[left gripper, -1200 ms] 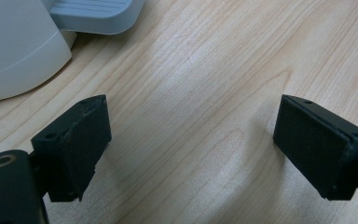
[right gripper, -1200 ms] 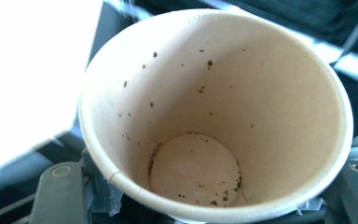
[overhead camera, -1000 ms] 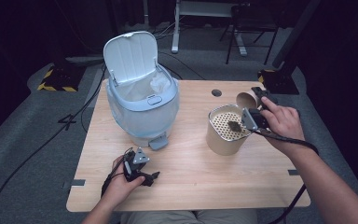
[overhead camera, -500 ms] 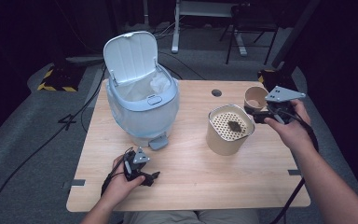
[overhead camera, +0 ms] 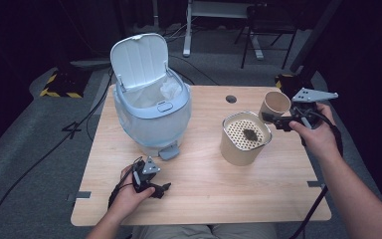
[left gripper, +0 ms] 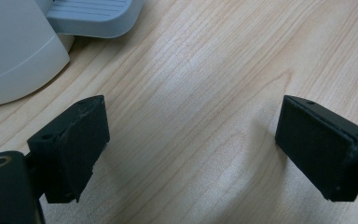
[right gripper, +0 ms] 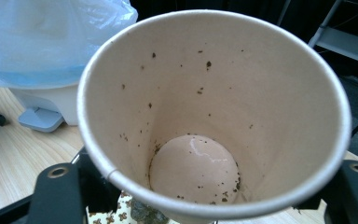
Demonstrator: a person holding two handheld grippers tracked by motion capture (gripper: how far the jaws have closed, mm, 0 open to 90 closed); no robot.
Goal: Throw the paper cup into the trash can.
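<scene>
My right gripper (overhead camera: 273, 118) is shut on a tan paper cup (overhead camera: 274, 104) and holds it in the air, just right of a tan cylinder (overhead camera: 245, 137) with a perforated top. A dark wet clump (overhead camera: 250, 134) lies on that perforated top. In the right gripper view the cup (right gripper: 205, 116) faces me mouth-on between the jaws of the right gripper (right gripper: 205, 186); it is empty apart from dark specks on its wall and bottom. My left gripper (overhead camera: 151, 181) rests open on the table near the front edge. In its own view the left gripper (left gripper: 191, 149) has bare wood between its pads.
A light blue pedal bin (overhead camera: 149, 109) with a plastic liner stands at the table's back left, its lid up. Its pedal (left gripper: 93, 16) lies just beyond my left gripper. The wooden table (overhead camera: 204, 199) has a cable hole (overhead camera: 231, 99) at the back.
The right gripper has carried the cup from a tipped pose over the perforated cylinder up and to the right, turning it back upright. The left hand has stayed put.
</scene>
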